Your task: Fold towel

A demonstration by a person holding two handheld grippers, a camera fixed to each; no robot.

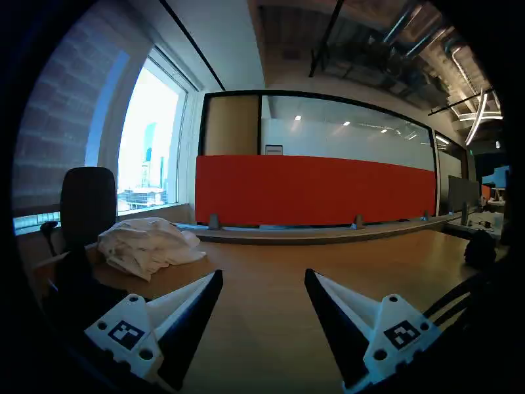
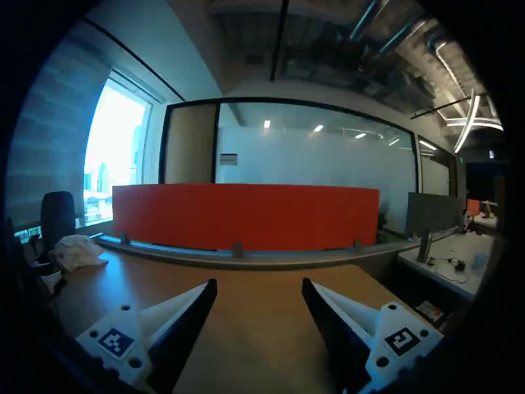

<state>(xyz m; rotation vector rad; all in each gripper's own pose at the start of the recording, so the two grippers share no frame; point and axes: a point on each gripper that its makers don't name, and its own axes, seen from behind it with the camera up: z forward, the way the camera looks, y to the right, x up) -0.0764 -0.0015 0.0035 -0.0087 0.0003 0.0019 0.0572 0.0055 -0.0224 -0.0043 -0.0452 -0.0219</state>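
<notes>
Closest to the lens in the left gripper view: my left gripper (image 1: 263,272), released, jaws spread wide, nothing between them, just bare desk (image 1: 275,328) under the gap. Towel (image 1: 147,246) is a crumpled white heap on the desk, ahead and off to the left, well apart from my fingers, toward the desk's left end. Black chair (image 1: 87,203) stands just behind it, with the window (image 1: 147,154) beyond. Red divider (image 1: 315,190) runs along the desk's back edge. Small dark object (image 1: 481,248) at the right edge, can't tell what it is.

Right gripper view: my right gripper (image 2: 259,282) is also let go, jaws apart, empty, over bare wood. Towel (image 2: 77,251) shows far off at the left and looks farther from this gripper than from the left one. Chair and divider sit behind it here too.

Status as I read it: fold not started, towel not flattened, neither gripper touching it.

Risks from here:
- Heap hides its corners and edges. Pinching a random fold probably grabs several layers, so it lifts as a lump instead of opening out.
- Towel sits toward the desk's left end, by the chair. Dragging it that way could drop it off. Pull toward the centre.
- Both grippers approach from its right. The right one has the longer reach and could cross the left.
- Wood looks smooth, so the cloth may slide rather than spread if tugged from one side only.
</notes>
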